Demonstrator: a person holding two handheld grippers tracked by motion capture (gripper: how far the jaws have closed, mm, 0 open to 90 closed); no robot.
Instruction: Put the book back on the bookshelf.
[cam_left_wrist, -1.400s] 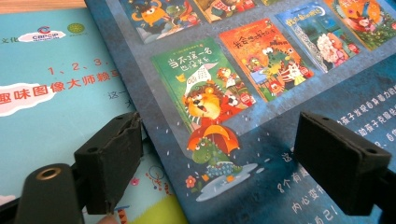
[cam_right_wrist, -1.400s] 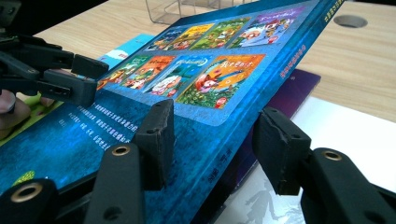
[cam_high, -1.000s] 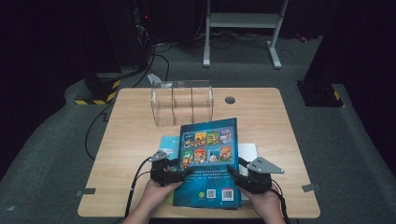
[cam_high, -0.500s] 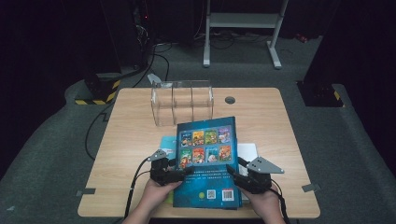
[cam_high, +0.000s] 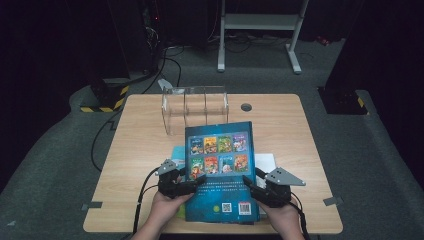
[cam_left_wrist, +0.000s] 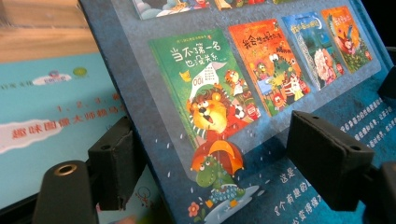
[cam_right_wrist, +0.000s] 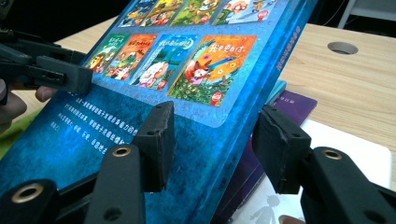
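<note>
High view: the blue book (cam_high: 220, 170) is tilted up off the table (cam_high: 140, 145), back cover facing the camera, its far edge raised toward the clear rack (cam_high: 195, 107). Compared with a second ago it stands at much the same angle and place; no large move shows. The left gripper (cam_high: 192, 184) is at the book's left edge, the right gripper (cam_high: 252, 187) at its right edge, both near the lower half. Other books lie flat beneath: a teal one (cam_high: 177, 152) to the left, a white one (cam_high: 265, 162) to the right.

Left gripper view: the jaws straddle the book's edge, one pad (cam_left_wrist: 114, 163) behind the cover, the other in front of it. The jaws have just been closing, with the book between them. The front pad sits on or just over the cover; firm contact cannot be confirmed. The teal book (cam_left_wrist: 46, 116) lies below.

Right gripper view: the jaws stand about half open across the book's thick spine-side edge (cam_right_wrist: 219, 140), one pad on the cover, the other against the underside. This reads as a grip carrying the book. A purple book (cam_right_wrist: 292, 105) and the white one (cam_right_wrist: 345, 154) lie below.

Judgement: with the left jaws tightening, the book is passing to a two-sided hold, as needed before carrying it to the rack.
</note>
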